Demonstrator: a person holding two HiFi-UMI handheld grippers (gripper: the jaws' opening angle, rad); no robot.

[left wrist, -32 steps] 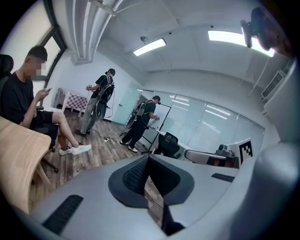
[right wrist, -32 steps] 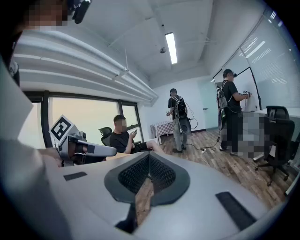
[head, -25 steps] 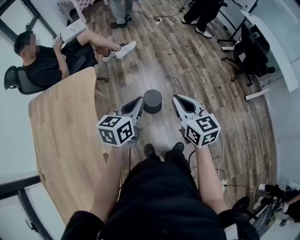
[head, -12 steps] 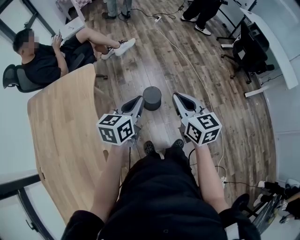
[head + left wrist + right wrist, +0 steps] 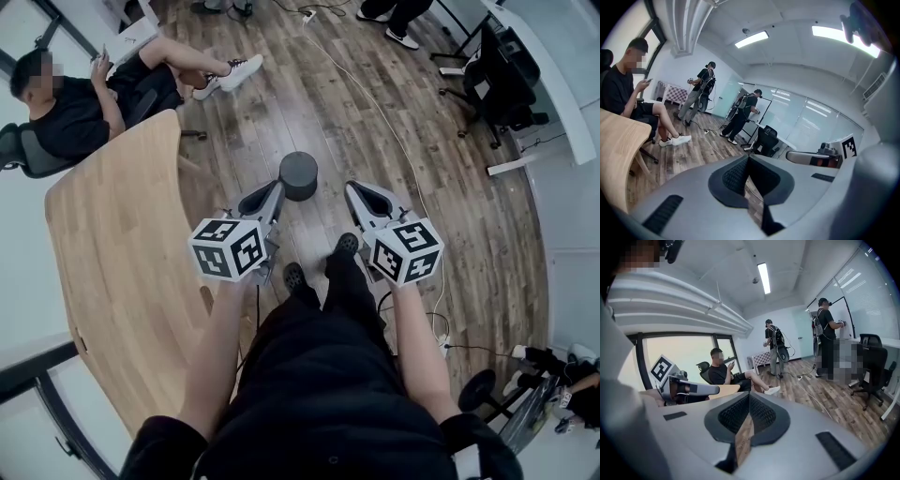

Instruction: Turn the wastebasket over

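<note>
In the head view the wastebasket [image 5: 298, 175], a small dark grey cylinder, stands on the wood floor just beyond both grippers; the face turned up looks flat and closed. My left gripper [image 5: 275, 191] is held in the air to its near left with its jaws shut and nothing between them. My right gripper [image 5: 354, 191] hovers to its near right, also shut and empty. Neither touches the basket. In the left gripper view the left gripper's pads [image 5: 736, 176] meet; in the right gripper view the right gripper's pads [image 5: 761, 413] do too. Neither gripper view shows the basket.
A curved wooden table [image 5: 112, 244] runs along the left. A person sits in a chair [image 5: 75, 103] beyond it. A white cable [image 5: 375, 108] crosses the floor, an office chair [image 5: 497, 84] and a white desk [image 5: 553, 84] stand at right. My own feet [image 5: 295, 275] are below the grippers.
The basket has slid up the picture and sits farther beyond the fingertips. My right foot has stepped forward. Both grippers stay shut and keep their spacing.
</note>
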